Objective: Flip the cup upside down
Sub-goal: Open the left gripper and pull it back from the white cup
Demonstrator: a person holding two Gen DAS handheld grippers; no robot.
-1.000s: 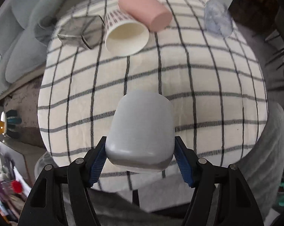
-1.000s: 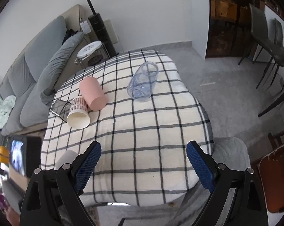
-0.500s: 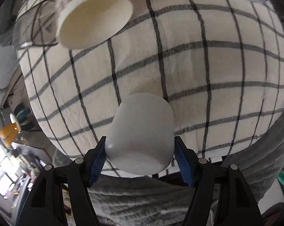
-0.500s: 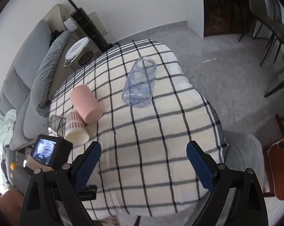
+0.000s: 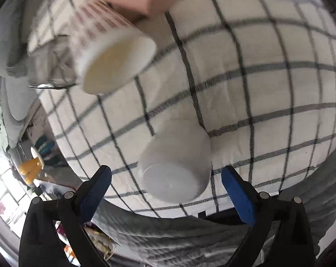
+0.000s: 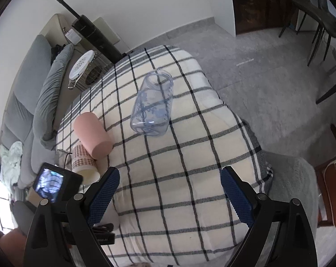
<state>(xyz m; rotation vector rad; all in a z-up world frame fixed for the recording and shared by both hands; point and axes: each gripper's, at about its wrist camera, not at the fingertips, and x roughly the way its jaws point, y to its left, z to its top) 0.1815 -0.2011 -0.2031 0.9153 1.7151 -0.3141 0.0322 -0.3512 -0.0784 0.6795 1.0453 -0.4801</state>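
Left tool (image 5: 165, 178): jaws now spread, no longer clamping the grey cup (image 5: 177, 166), which stands base-up near the bench's (image 5: 268, 102) front edge, between the blue pads without visible contact. Right tool (image 6: 168, 191): spread, empty, above open checked cloth. Farther: paper cup (image 5: 114, 62) on its side, touching the pink cup (image 6: 93, 136); clear cup (image 6: 153, 106) apart. No legible writing.

Cloth (image 5: 268, 93): cream, black grid lines. 
Cup (image 5: 177, 166): plain pale grey. 
Paper cup (image 5: 114, 55): white, red-brown check, cream inside. 
Tumbler (image 6: 92, 135): plain pink. 
Jar (image 6: 152, 109): clear, blue tint. 
Pads (image 6: 103, 195): blue. 
Sofa (image 6: 23, 89): grey.
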